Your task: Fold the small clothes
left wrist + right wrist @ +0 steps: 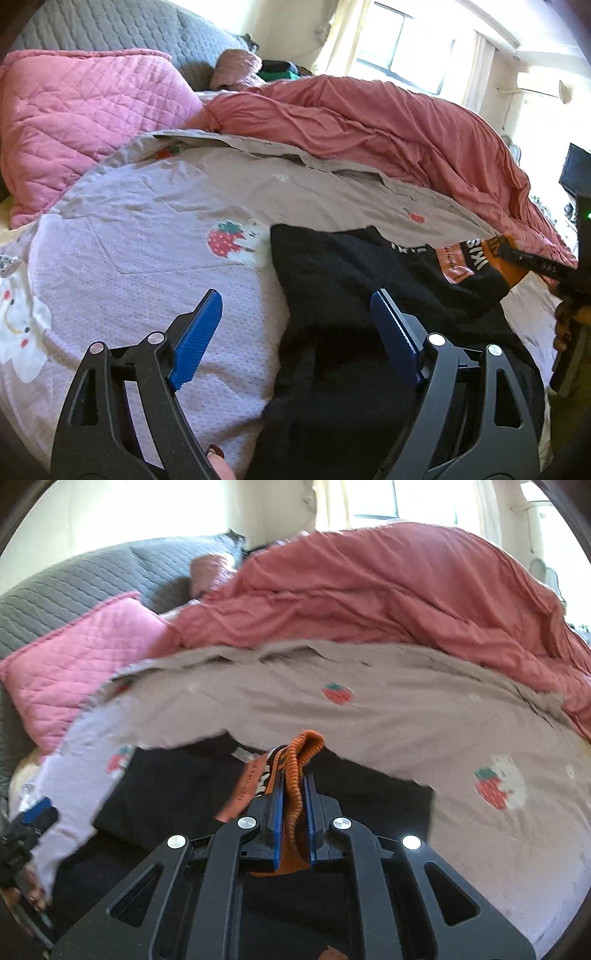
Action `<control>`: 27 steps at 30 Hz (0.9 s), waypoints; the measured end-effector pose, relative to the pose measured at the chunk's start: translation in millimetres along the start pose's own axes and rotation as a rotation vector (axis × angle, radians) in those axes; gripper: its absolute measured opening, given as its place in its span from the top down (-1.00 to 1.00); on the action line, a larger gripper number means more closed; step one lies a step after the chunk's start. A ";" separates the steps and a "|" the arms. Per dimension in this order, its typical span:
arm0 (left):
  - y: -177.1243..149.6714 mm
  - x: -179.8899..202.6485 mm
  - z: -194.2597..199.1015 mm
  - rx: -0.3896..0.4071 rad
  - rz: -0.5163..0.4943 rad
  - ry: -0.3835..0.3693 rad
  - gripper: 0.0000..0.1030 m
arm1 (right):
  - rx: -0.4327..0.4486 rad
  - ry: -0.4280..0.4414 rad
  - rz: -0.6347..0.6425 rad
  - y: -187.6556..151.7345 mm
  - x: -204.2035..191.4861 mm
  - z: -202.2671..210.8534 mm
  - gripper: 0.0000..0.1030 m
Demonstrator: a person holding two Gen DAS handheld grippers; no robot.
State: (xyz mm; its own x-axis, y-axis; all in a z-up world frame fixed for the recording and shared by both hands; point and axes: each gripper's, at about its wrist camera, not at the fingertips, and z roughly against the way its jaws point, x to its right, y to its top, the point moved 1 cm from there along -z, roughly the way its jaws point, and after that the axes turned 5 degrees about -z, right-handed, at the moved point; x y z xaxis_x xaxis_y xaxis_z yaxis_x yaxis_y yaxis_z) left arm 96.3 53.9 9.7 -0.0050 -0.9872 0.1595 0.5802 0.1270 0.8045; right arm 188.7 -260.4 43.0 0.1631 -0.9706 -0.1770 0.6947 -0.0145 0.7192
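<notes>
Evidently mid-fold: right gripper [293, 794] clamps the orange ribbed hem [303, 760] of the black garment [351, 280], which lies on the strawberry-print sheet [147, 221]. Left gripper [295, 310] hovers spread, empty, over the garment's left edge. Next, probably carry the hem across.

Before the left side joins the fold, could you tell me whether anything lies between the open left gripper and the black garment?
Nothing visible does: the left gripper hangs open directly over the black garment, whose orange cuff the right gripper grips.
</notes>
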 end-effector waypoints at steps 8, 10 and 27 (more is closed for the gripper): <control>29.6 46.4 -28.7 -0.111 -0.106 -0.030 -0.50 | -0.068 -0.049 -0.072 -28.5 28.2 -22.2 0.83; 36.1 59.3 -41.4 -0.120 -0.133 -0.060 -0.51 | -0.083 -0.053 -0.072 -30.0 28.1 -26.9 0.83; 6.5 48.5 -116.4 -0.248 -0.083 -0.113 -0.52 | -0.147 -0.149 -0.163 -42.5 64.4 -41.1 0.93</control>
State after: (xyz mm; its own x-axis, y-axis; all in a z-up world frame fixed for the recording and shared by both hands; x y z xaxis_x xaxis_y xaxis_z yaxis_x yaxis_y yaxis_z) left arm 194.6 -4.4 -43.9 -0.1436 -0.9743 0.1734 0.7553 0.0053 0.6554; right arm 198.5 -312.4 -26.6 -0.0566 -0.9831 -0.1741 0.7997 -0.1491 0.5816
